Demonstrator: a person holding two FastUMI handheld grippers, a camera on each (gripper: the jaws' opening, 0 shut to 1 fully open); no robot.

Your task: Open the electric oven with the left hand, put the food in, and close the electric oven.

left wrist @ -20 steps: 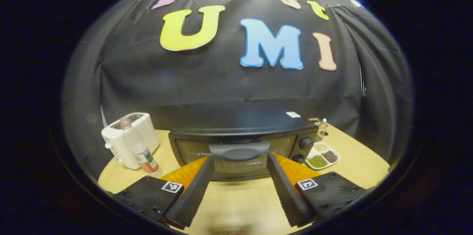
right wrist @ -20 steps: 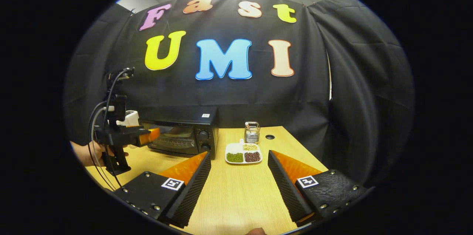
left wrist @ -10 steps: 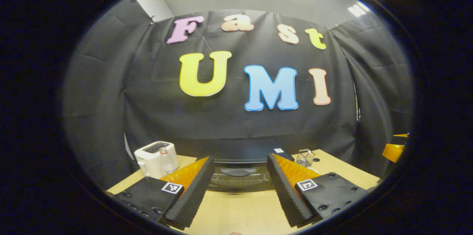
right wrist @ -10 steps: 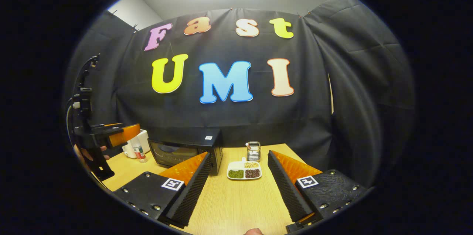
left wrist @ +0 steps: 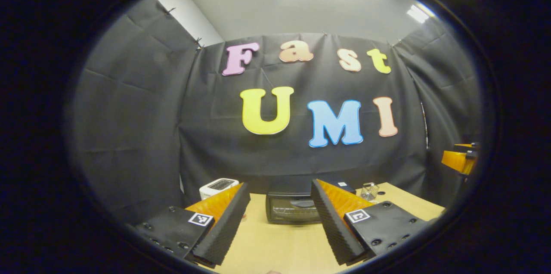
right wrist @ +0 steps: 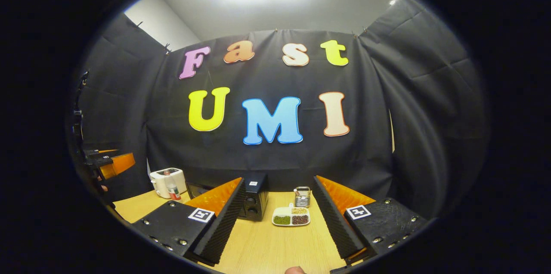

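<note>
On the counter [left wrist: 280,244], the electric oven [left wrist: 292,208] sits w/ door shut, far back betw. the left claw [left wrist: 280,222] fingers, which are spread wide, holding nothing. White toaster [left wrist: 217,187] stands left of oven, wire rack [left wrist: 369,191] to its right. Right claw [right wrist: 277,222] also released, empty; ahead of it the divided dish of beans [right wrist: 291,219], just beside oven's knob end. Bottle [right wrist: 172,192] stands in front of toaster.

Pale wood-grain table [right wrist: 275,248] (matt), glossy black oven [left wrist: 292,208].
</note>
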